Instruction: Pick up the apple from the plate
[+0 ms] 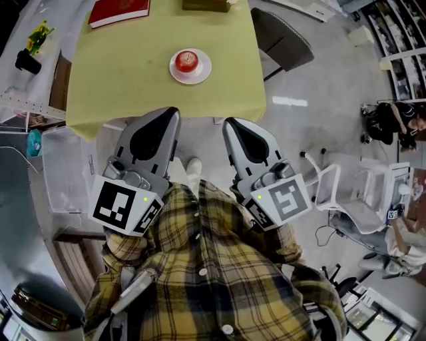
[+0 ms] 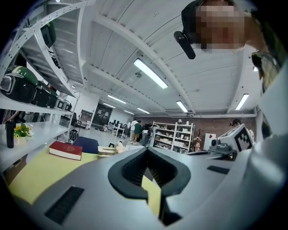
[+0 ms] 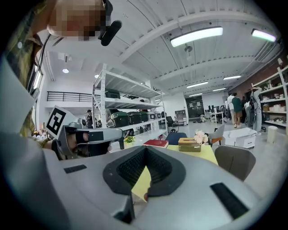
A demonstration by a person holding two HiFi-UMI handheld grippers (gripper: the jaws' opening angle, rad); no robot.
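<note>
The table [image 1: 133,80], covered in yellow cloth, fills the top of the head view. The person's plaid shirt [image 1: 200,266] fills the bottom. A grey chair [image 1: 283,40] stands at the table's right edge.

The left gripper [image 1: 172,114] and right gripper [image 1: 229,123] are held side by side, just short of the table's near edge and well apart from everything on it. Each gripper view looks level across the tabletop. They show what the head view cannot: long ceiling lights, storage shelves [image 3: 121,103] and people far back in the room.

In the left gripper view the left gripper [image 2: 147,149] has its jaws together and nothing between them, and the right gripper's marker cube [image 2: 238,137] shows at the right. In the right gripper view the right gripper [image 3: 146,149] is likewise closed and empty, and the left gripper [image 3: 90,134] shows at the left.

All three views show a red book [image 1: 120,10] [image 2: 66,149] [image 3: 156,143] and a box [image 1: 206,4] [image 2: 107,151] [image 3: 189,144] at the table's far edge. A blue chair [image 2: 85,144] [image 3: 175,137] behind them shows only from the grippers.

The white plate [image 1: 205,72] shows clearly only in the head view, near the middle of the table. The red apple [image 1: 187,61] sits on it, untouched.
</note>
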